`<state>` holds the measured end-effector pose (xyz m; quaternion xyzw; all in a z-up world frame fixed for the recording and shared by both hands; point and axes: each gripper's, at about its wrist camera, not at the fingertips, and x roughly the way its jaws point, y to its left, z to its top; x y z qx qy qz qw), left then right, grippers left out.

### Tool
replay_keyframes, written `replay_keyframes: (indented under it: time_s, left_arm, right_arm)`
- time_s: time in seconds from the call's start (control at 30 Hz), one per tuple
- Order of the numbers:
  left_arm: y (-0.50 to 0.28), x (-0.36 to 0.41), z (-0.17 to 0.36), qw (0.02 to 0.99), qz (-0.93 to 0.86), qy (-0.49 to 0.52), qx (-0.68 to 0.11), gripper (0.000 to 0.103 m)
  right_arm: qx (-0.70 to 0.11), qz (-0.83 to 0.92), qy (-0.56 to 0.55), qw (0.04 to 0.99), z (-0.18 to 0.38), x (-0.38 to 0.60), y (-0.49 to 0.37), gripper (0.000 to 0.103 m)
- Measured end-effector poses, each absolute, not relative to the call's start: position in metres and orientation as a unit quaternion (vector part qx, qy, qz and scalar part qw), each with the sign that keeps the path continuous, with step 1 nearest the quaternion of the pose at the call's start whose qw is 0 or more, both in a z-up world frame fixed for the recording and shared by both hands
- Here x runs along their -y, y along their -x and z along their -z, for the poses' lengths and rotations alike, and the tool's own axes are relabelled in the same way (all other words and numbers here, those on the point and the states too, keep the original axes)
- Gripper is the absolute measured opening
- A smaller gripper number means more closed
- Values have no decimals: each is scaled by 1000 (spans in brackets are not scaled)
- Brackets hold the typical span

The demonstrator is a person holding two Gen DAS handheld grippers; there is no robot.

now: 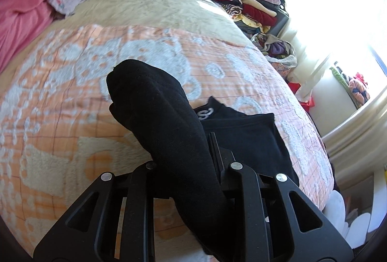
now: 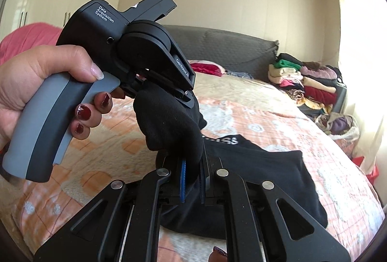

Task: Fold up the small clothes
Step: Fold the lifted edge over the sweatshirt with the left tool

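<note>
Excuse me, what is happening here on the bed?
A person is folding small clothes with two hand-held grippers. Both the left gripper and the right gripper are shut on one black sock, held up between them above the bed. A black garment lies beneath. Folded clothes are stacked beside the bed.

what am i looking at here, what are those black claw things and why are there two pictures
These are two handheld grippers, each squeezed by a person and carrying a wide-angle camera looking along its fingers. One picture comes from the left gripper, the other from the right gripper, which also sees the hand holding the left one. Both are shut on one black sock, lifted between them above a bed with an orange patterned blanket. A black garment lies below; folded clothes are stacked by the headboard.
</note>
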<state>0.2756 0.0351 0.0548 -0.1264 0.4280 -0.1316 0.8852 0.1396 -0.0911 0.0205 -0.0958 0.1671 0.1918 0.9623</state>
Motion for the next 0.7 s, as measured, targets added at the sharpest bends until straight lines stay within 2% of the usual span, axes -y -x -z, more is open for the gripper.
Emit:
replay_keyframes:
  time_s: [0.4, 0.7]
  left_arm:
    - [-286, 37, -63, 884, 141, 77, -440, 15]
    - [-298, 87, -48, 874, 142, 44, -462, 16]
  right_arm:
    - [-186, -161, 24, 969, -21, 146, -142, 7]
    - [-219, -150, -46, 963, -8, 185, -149, 7]
